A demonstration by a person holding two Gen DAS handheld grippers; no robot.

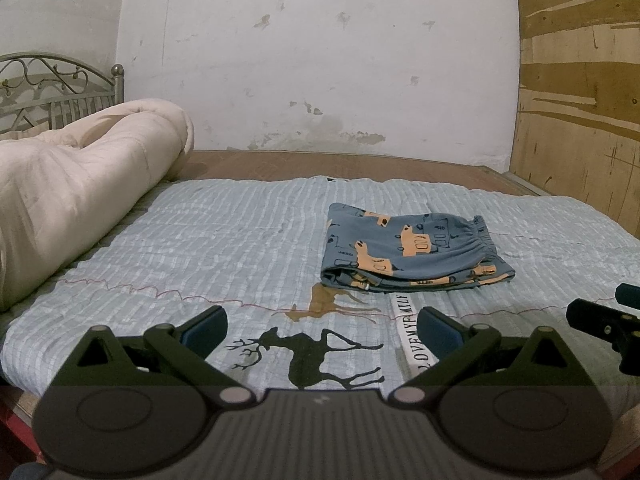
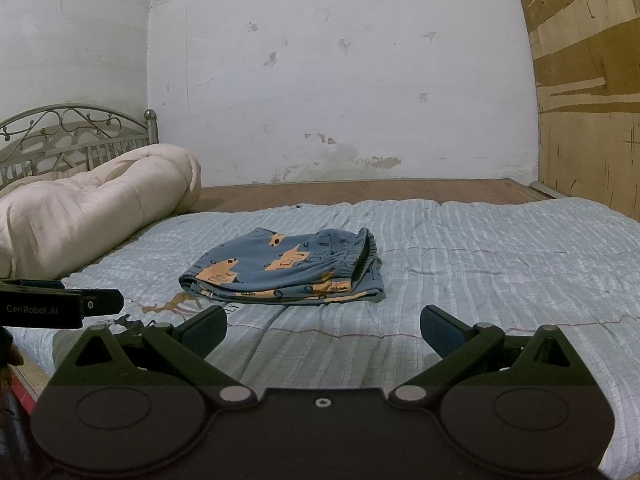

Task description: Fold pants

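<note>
Blue pants with an orange animal print lie folded into a flat rectangle on the light blue bedspread, elastic waistband at the right. They also show in the right wrist view. My left gripper is open and empty, held above the bedspread a short way in front of the pants. My right gripper is open and empty, also in front of the pants and apart from them. The right gripper shows at the right edge of the left view; the left gripper shows at the left edge of the right view.
A rolled cream quilt lies along the left side of the bed, before a metal headboard. A white wall is behind the bed and a plywood panel stands at the right. Deer prints mark the bedspread.
</note>
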